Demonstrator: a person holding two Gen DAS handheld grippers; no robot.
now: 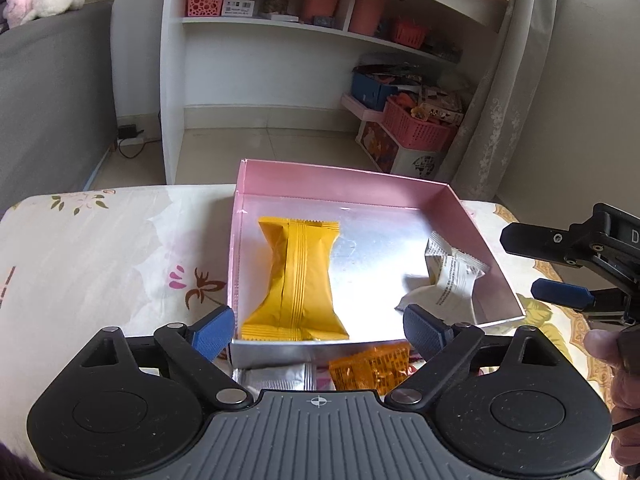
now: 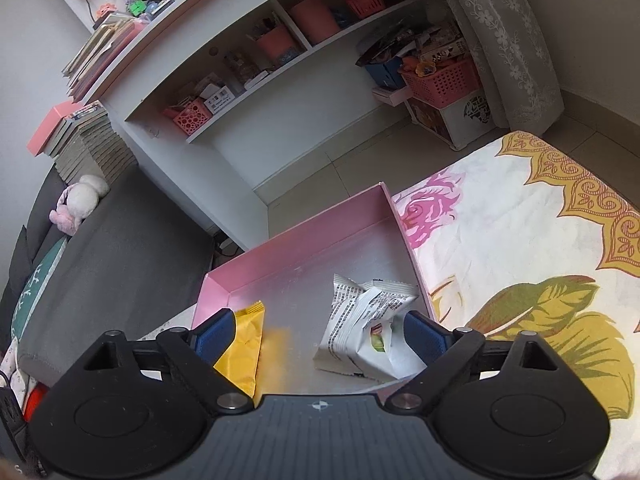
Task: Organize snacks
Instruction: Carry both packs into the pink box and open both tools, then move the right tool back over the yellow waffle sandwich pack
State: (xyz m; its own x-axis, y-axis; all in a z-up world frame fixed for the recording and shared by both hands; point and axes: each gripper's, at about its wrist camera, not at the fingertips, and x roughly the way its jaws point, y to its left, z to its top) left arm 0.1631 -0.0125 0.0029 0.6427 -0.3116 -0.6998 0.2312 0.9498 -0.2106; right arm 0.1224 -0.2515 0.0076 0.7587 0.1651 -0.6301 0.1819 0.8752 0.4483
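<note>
A pink box point(image 1: 340, 178) with a silver floor stands on the flowered tablecloth. Inside, a yellow snack packet point(image 1: 300, 276) lies on the left and a white printed packet point(image 1: 444, 280) leans in the right corner. My left gripper point(image 1: 318, 330) hangs open over the box's near edge, with nothing pressed between its blue pads. My right gripper point(image 2: 318, 336) is open too, just above the box point(image 2: 280, 256). The white packet point(image 2: 360, 328) lies loose between its fingers and the yellow packet point(image 2: 244, 344) lies by its left pad. It shows from the side as the right gripper point(image 1: 520, 264).
An orange see-through packet point(image 1: 372, 364) and a silver packet point(image 1: 276, 378) lie on the cloth in front of the box. A hand point(image 1: 604, 348) shows at the right edge. Beyond the table are a white shelf unit point(image 1: 280, 24), pink baskets point(image 1: 416, 128) and a grey sofa point(image 1: 48, 92).
</note>
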